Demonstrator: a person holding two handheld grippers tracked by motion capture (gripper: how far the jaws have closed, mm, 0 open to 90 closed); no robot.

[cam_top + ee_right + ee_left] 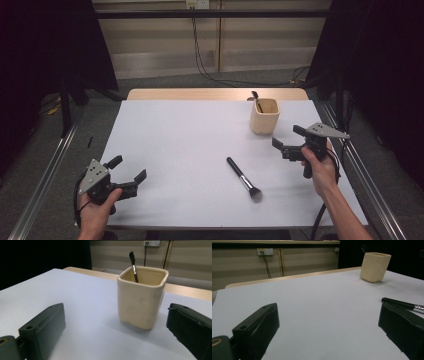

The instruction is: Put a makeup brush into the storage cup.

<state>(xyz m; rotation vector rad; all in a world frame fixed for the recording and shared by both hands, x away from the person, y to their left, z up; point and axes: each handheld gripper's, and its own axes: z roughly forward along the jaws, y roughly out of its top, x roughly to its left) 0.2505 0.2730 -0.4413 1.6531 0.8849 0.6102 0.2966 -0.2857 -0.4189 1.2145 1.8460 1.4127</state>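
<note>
Bench: white top, wooden far edge.
Left tool: spread, holding nothing.
Right tool: spread, near cup.
Brush: flat mid-bench.
Cup's brush: lower part hidden.

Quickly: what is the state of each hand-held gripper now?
Left hand-held gripper: open, holding nothing.
Right hand-held gripper: open, holding nothing.

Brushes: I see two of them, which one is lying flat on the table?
The large black-handled makeup brush with the silver collar lies flat mid-table. The thin dark brush stands upright in the cream square cup.
</note>
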